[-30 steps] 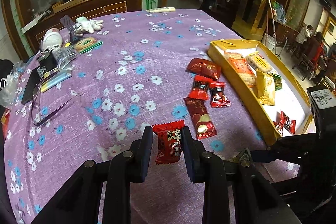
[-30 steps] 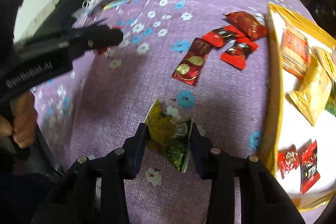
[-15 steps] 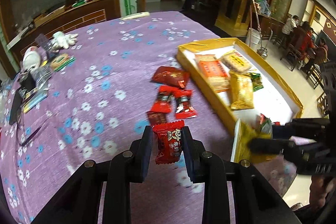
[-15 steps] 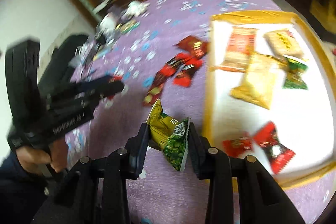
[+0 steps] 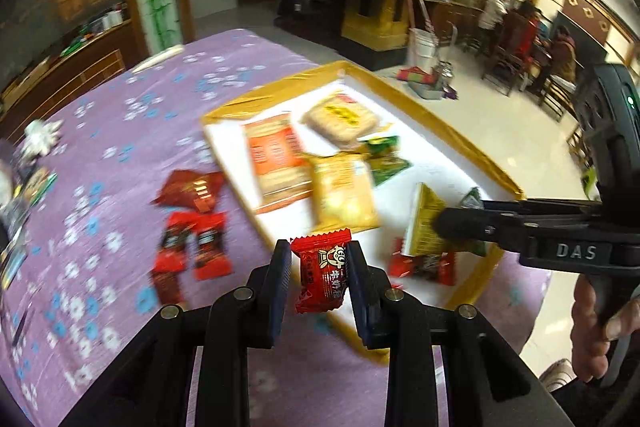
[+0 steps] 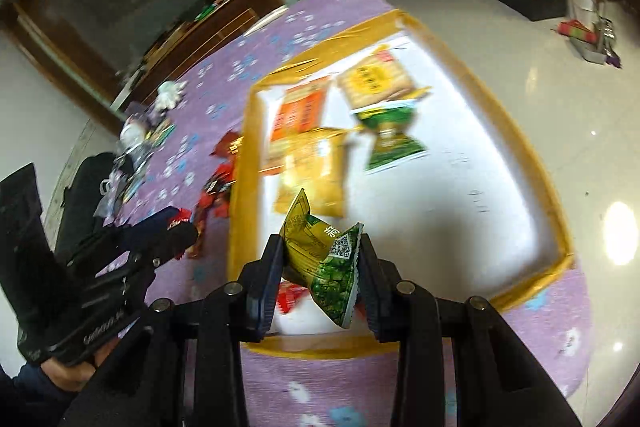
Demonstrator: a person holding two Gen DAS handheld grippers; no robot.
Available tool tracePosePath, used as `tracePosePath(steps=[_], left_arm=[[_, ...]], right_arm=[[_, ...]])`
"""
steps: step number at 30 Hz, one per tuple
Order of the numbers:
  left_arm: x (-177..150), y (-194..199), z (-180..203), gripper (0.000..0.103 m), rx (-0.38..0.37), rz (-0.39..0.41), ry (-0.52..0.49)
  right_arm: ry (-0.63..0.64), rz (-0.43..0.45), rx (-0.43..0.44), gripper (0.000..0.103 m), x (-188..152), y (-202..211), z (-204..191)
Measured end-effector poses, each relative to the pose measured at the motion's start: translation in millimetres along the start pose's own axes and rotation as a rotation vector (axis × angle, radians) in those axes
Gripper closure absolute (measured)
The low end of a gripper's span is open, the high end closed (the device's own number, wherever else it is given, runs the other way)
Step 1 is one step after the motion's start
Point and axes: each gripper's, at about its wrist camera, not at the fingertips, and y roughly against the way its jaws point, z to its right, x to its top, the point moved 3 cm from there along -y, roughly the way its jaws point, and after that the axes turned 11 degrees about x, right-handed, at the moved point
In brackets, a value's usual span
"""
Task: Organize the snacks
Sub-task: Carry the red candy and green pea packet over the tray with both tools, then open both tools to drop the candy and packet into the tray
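Note:
My left gripper (image 5: 318, 267) is shut on a small red candy packet (image 5: 322, 275) and hangs over the near left rim of the gold-edged white tray (image 5: 448, 131). My right gripper (image 6: 320, 259) is shut on a green and yellow snack packet (image 6: 324, 259), held above the tray's (image 6: 520, 147) near end. In the left wrist view that green and yellow packet (image 5: 426, 227) shows at the right, clamped in the right gripper (image 5: 444, 225). The tray holds an orange packet (image 5: 276, 159), a biscuit pack (image 5: 342, 117), a yellow bag (image 5: 344, 193), a green packet (image 5: 384, 155) and red packets (image 5: 424, 263).
Several red packets (image 5: 192, 223) lie on the purple flowered tablecloth (image 5: 120, 131) left of the tray. Clutter (image 6: 136, 139) sits at the table's far left. A hand (image 5: 596, 331) holds the right gripper's handle. People sit at tables in the far right background.
Both grippers have swung right from over the cloth to over the tray, each carrying its packet. Both have rolled, so the tray now lies ahead of them.

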Motion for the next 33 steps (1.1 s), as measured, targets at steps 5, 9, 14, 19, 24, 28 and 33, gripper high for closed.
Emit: tracePosePath(steps=[5, 9, 14, 19, 24, 28, 33], left_arm=[[7, -18, 36, 0.075, -0.033, -0.028, -0.053], [10, -31, 55, 0.075, -0.047, -0.046, -0.074], [11, -46, 64, 0.075, -0.059, -0.077, -0.067], [14, -56, 69, 0.075, -0.059, -0.093, -0.054], [13, -59, 71, 0.075, -0.05, -0.1, -0.055], [13, -60, 72, 0.074, -0.034, -0.098, -0.063], [13, -57, 68, 0.058, -0.028, -0.089, -0.057]], right_arm=[[-0.031, 0.002, -0.034, 0.068, 3, 8, 27], [-0.035, -0.005, -0.052, 0.068, 7, 9, 37], [-0.029, -0.027, -0.066, 0.068, 9, 6, 46], [-0.012, -0.046, -0.073, 0.068, 12, 4, 51], [-0.003, -0.058, -0.09, 0.068, 14, 1, 54], [0.003, -0.065, -0.098, 0.067, 16, -1, 53], [-0.003, -0.061, -0.109, 0.063, 18, 0, 51]])
